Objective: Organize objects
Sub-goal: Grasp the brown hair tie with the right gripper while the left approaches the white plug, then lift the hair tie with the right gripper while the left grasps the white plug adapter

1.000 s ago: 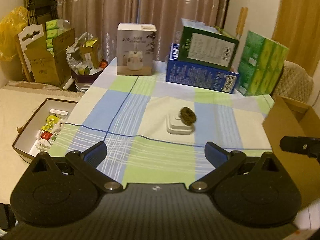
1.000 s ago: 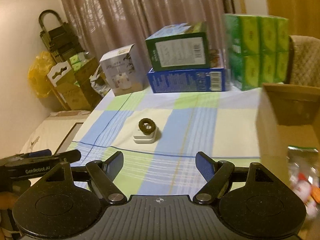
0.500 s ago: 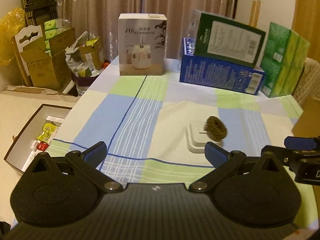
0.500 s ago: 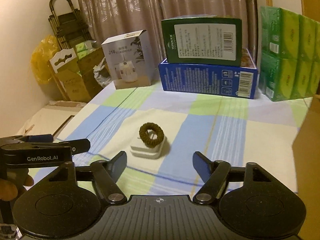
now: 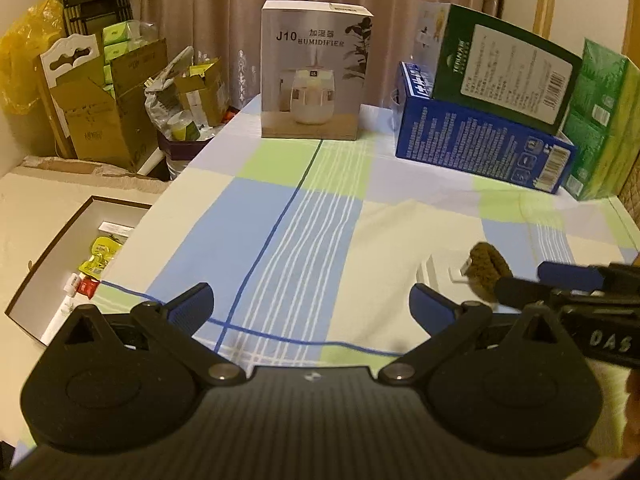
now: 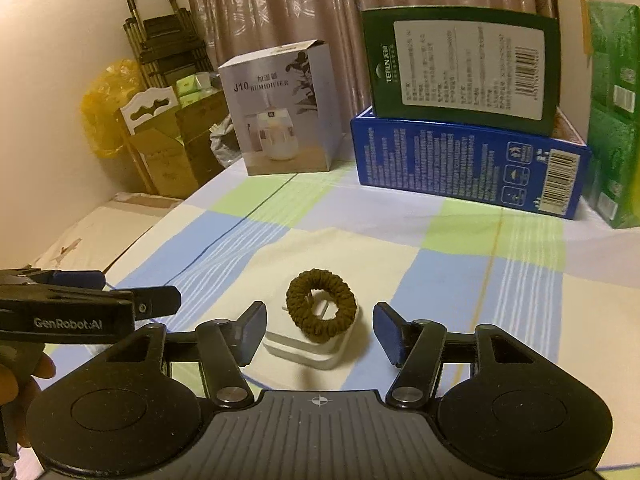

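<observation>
A brown hair scrunchie (image 6: 297, 307) lies on top of a white plug adapter (image 6: 304, 351) on the checked tablecloth (image 6: 460, 280). My right gripper (image 6: 320, 325) is low over the cloth with the adapter and scrunchie between its fingers. Its jaws are closing, and a gap shows between each pad and the adapter. My left gripper (image 5: 312, 300) stands open over bare cloth to the left, with nothing between its fingers. In the left wrist view the scrunchie (image 5: 486, 270) shows at the right, beside the right gripper (image 5: 520, 279). The left gripper (image 6: 136, 292) enters the right wrist view from the left.
A humidifier box (image 5: 316, 70) stands at the back of the table. A green box (image 6: 464, 66) rests on a blue box (image 6: 468, 166), with green packs (image 5: 600, 128) to their right. Left of the table, an open box of packets (image 5: 80, 256) and cardboard cartons (image 5: 108, 108) sit on the floor.
Both grippers have come down and forward towards the adapter, which now lies between the right fingers. The right jaws have narrowed. The cardboard box at the right has left view.
</observation>
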A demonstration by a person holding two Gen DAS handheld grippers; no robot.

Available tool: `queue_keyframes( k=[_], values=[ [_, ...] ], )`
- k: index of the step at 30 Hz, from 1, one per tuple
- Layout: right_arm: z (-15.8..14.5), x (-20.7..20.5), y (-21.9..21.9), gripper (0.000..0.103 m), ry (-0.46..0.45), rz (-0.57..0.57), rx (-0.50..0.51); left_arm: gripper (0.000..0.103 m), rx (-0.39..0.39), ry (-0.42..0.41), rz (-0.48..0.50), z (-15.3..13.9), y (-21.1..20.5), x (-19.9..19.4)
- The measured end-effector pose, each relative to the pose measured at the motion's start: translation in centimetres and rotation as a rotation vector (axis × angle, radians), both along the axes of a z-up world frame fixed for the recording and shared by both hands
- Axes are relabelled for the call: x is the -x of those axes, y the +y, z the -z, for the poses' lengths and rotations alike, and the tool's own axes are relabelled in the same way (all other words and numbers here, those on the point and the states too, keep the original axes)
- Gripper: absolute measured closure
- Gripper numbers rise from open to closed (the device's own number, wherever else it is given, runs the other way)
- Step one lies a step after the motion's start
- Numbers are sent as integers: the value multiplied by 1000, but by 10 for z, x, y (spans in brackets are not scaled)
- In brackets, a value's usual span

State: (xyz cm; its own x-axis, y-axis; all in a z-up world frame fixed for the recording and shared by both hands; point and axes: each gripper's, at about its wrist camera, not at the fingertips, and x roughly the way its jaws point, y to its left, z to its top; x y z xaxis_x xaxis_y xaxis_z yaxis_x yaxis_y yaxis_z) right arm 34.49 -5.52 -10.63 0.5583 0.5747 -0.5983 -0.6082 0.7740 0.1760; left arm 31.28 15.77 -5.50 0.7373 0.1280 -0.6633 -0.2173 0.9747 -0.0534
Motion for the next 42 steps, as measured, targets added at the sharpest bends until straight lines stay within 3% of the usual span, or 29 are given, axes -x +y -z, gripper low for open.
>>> queue_keyframes(
  k=[6,10,17,25,33,36,42],
  values=[
    [13,-12,6,47,15,-4,3,1,31,9,-13,10,3,0],
    [16,-15,11,66,19,-7,-6,1,39,5,-22,11,5,0],
    [12,-11,7,88,1,2,-7,1,51,13,7,14,-3,-2],
    [-9,-13,-23,88,-28,104,-58,1,92,-11,94,18,-16,-7],
    [-3,-26,-60,88,7,254,26,2,116,-40,196,18,-51,-28],
    [-1,-31,-76,88,26,291,27,10,146,-43,215,19,-62,-40],
    [4,-36,-91,88,59,329,46,17,122,-21,215,27,-82,-57]
  ],
)
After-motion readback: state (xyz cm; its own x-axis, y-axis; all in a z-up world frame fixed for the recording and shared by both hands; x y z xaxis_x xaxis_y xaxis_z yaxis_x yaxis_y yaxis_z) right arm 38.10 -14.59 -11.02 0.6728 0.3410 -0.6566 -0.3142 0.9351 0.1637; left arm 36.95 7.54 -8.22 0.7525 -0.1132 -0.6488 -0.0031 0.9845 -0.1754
